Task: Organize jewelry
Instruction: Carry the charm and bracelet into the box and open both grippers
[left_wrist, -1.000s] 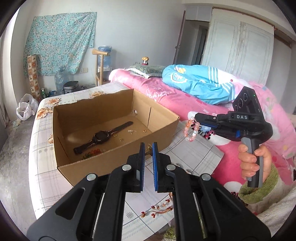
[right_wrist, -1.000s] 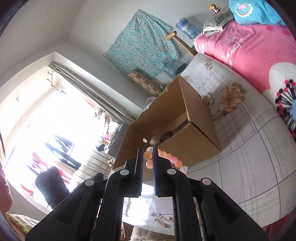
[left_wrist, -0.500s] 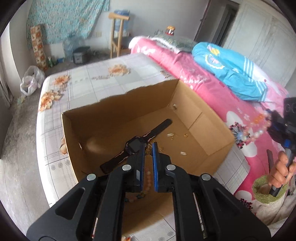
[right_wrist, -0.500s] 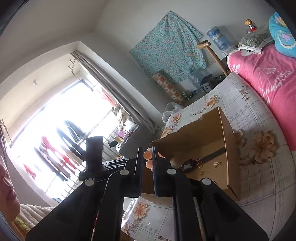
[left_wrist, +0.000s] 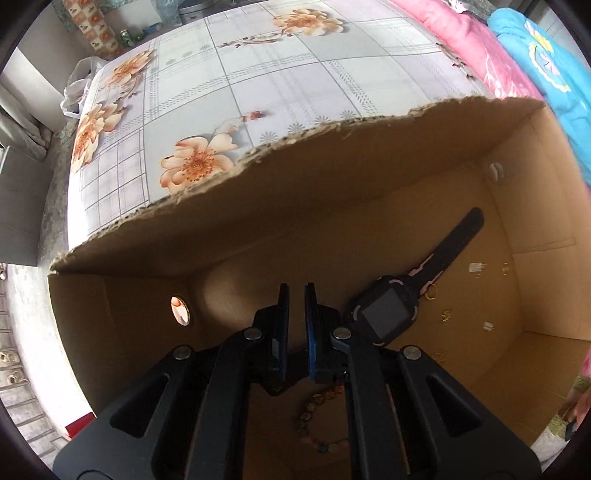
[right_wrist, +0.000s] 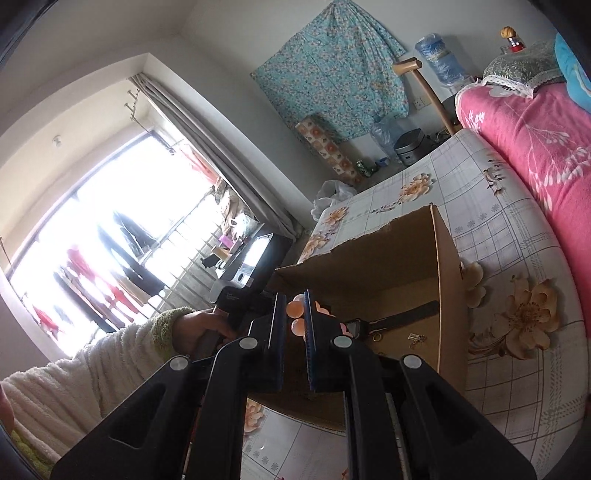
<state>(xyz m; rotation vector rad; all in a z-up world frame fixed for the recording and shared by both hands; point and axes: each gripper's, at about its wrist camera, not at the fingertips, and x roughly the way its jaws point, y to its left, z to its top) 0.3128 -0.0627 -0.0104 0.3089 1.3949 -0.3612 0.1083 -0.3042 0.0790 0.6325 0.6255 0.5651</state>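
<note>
Here, the flowered tablecloth is spreading across the table, and a pink bedcover is lying along its far side. On the cloth, the open cardboard box is sitting with its torn rim facing the left wrist camera; in the right wrist view the same box is standing just ahead of the fingers.

The left gripper is reaching down inside the box, its two blue-padded fingers standing close together with only a narrow gap and nothing showing between them. The person's left hand, sleeved in white fleece, is gripping that tool's handle beside the box.

The right gripper is hovering at the box's near edge, its fingers pinching a strand of pink beads, with more beads hanging behind the right finger.

On the box floor, a black smartwatch is lying flat just right of the left gripper's fingers, its strap running toward the far corner. A multicoloured bead bracelet is lying nearer the camera, partly hidden under the gripper. Several small gold rings and tiny pieces are lying scattered beside the watch.
</note>
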